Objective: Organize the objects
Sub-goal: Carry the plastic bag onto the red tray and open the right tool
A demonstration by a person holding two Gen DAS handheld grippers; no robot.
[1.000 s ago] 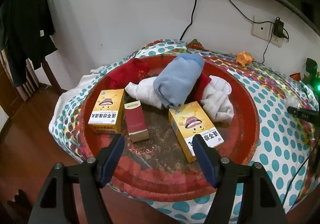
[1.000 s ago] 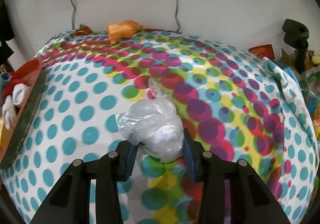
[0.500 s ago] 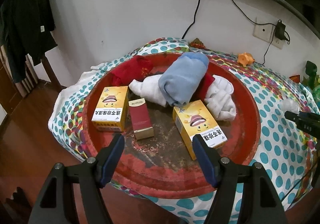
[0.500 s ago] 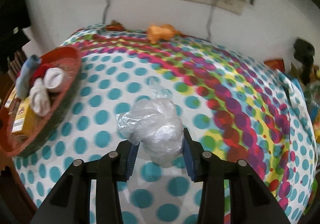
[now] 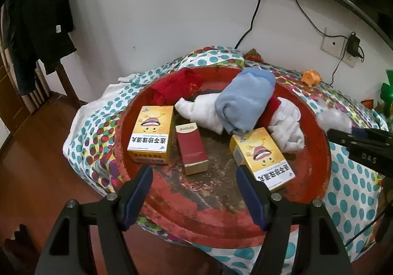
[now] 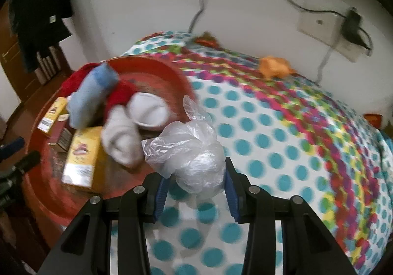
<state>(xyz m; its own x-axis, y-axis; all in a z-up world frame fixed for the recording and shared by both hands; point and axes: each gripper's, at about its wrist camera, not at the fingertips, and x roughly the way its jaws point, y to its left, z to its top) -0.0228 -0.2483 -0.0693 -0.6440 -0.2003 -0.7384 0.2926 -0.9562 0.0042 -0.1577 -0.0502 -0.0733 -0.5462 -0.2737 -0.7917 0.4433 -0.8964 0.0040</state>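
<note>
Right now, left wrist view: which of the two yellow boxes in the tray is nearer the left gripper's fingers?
The right-hand yellow box: a fingertip overlaps its near corner, while the other yellow box sits farther back.

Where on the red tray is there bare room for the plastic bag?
Bare tray floor lies at the near rim, in front of the maroon box and between the two yellow boxes. The far half is crowded with rolled socks. The right gripper holds the plastic bag.

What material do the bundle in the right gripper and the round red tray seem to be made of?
The bundle looks like thin, translucent, crinkled plastic film, glossy, knotted at the top; its contents cannot be told. The round red tray seems painted or lacquered, perhaps metal or wood: the red coating is worn to dull brown at the middle.
</note>
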